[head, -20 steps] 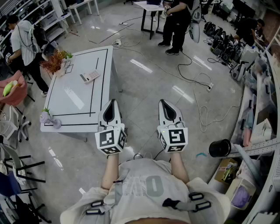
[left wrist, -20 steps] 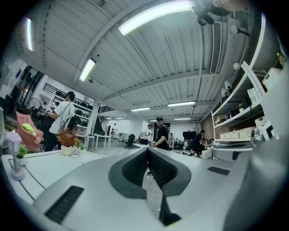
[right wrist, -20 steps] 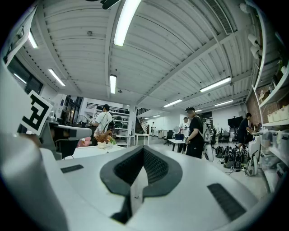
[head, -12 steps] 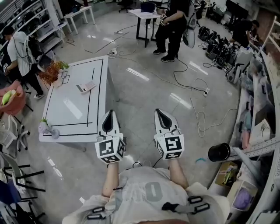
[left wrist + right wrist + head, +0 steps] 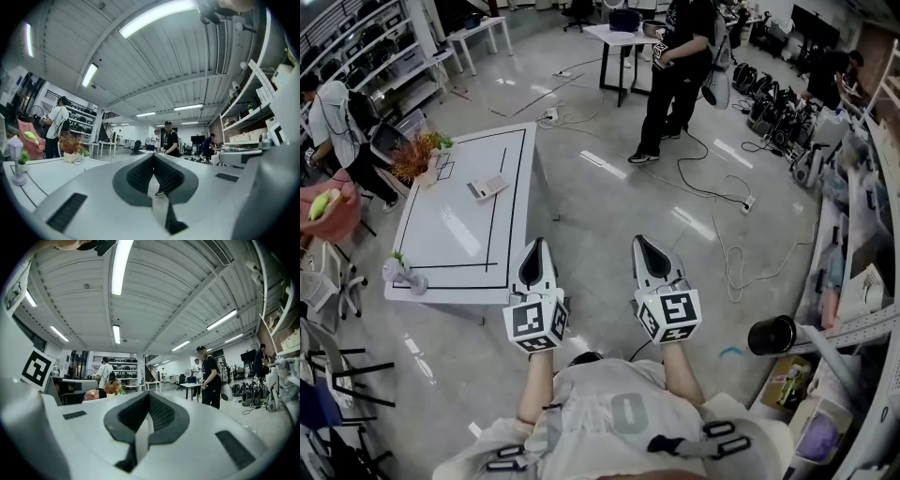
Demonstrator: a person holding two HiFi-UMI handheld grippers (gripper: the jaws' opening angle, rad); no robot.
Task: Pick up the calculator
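The calculator (image 5: 487,187) lies on the far part of a white table (image 5: 450,253) with black line markings, at the left of the head view. My left gripper (image 5: 534,249) hangs level in the air just right of the table's near corner, its jaws shut with nothing between them. My right gripper (image 5: 648,247) is beside it over the floor, jaws also shut and empty. Both are well short of the calculator. In the left gripper view the table (image 5: 51,174) shows low at the left; the calculator is not seen there.
A potted orange plant (image 5: 418,150) stands at the table's far left corner, a small vase (image 5: 398,272) at its near left edge. A person in black (image 5: 675,66) stands ahead on the floor, another person (image 5: 337,112) left of the table. Cables (image 5: 712,178) cross the floor; cluttered shelves line the right.
The head view has shifted a little, so the table sits slightly nearer. The person in black has stepped closer. Both grippers stay shut, side by side.
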